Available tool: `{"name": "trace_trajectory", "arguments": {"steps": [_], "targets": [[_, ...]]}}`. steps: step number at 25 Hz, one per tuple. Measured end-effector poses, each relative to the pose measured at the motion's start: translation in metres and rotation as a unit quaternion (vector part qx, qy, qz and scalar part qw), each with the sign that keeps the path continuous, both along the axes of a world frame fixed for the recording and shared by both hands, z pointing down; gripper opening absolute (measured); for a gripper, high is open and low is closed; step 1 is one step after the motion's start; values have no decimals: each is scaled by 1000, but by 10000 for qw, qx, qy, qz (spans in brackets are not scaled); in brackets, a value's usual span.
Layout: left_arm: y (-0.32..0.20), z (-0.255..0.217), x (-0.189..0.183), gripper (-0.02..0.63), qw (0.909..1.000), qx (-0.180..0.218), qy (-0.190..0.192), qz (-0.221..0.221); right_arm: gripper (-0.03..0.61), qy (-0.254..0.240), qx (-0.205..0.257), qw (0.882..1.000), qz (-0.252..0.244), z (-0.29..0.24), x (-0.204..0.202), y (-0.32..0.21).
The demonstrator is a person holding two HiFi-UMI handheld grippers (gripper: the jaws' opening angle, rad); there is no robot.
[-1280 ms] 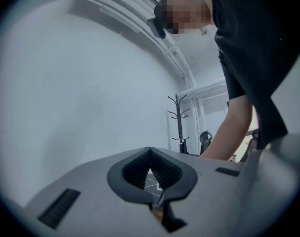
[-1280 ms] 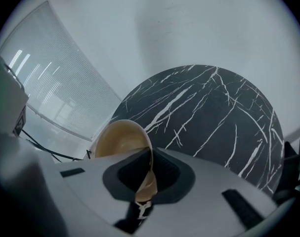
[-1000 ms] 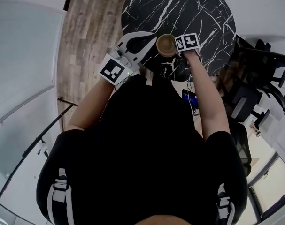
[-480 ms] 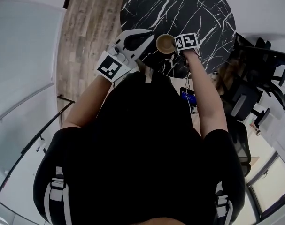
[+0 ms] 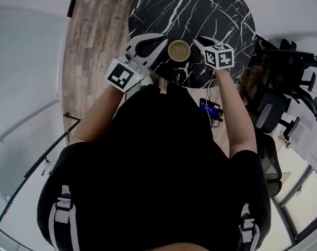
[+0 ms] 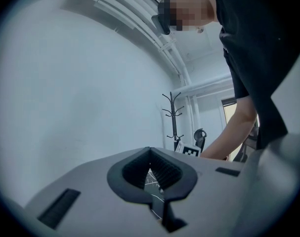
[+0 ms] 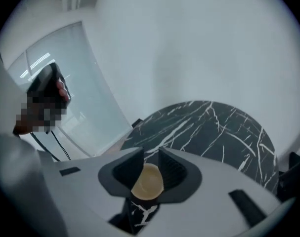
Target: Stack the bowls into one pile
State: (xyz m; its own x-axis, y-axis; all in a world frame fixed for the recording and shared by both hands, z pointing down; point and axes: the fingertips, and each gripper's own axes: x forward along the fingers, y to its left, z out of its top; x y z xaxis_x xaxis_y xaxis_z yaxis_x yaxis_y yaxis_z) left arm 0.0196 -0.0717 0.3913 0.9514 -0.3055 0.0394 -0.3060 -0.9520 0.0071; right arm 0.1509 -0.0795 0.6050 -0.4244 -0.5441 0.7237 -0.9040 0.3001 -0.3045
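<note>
Right claw (image 7: pixel 150 152) is opening as we speak. The pads are well apart with nothing gripped, and the tan bowl (image 5: pixel 179 50) shows in the gap btwn them, lower down and not touching either pad. In the head view that bowl sits upright near the front edge of the black marble tabletop (image 5: pixel 200 9), right btwn the two claws.

Left claw (image 6: pixel 150 152) is closed at the tips and empty, with only a sliver of marble showing through the pads. It hangs just beside the bowl on the left and doesn't look to be in contact.

Step in hand, as I read it, is the release: a bowl set down and the right claw letting go. How many bowls are nested there can't be told from above (only one tan rim and one hollow show). No other loose bowl turns up on the tabletop in any view, so the pile is prob. done or v. close to it.

The next move calls for taking the right claw away from the bowl with the pads kept wide, so neither one clips the rim and drags the pile toward the edge. After that, a look across the rest of the marble for any stray bowl. If there is none, both claws can come away.
</note>
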Motion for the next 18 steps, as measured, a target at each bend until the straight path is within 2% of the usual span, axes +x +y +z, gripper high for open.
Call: {"name": "trace_trajectory", "arguments": {"steps": [4,9,14,16,18], "targets": [[0,-3,7,5,10000,39,-18,60,64,-378,1090,9931,220,-70,-1,0],[4,-7,21,5,9997,89,-57,218,20,-660,2344,9692,369,-147,-3,15],[6,-16,34,5,9993,82,-6,353,5,-1282,3007,9422,738,-200,-6,33],[9,-20,39,5,9991,35,29,421,3,-1233,3202,9364,744,-214,-10,39],[11,-24,44,5,9987,11,46,507,3,-919,3347,9354,671,-223,-12,45]]}}
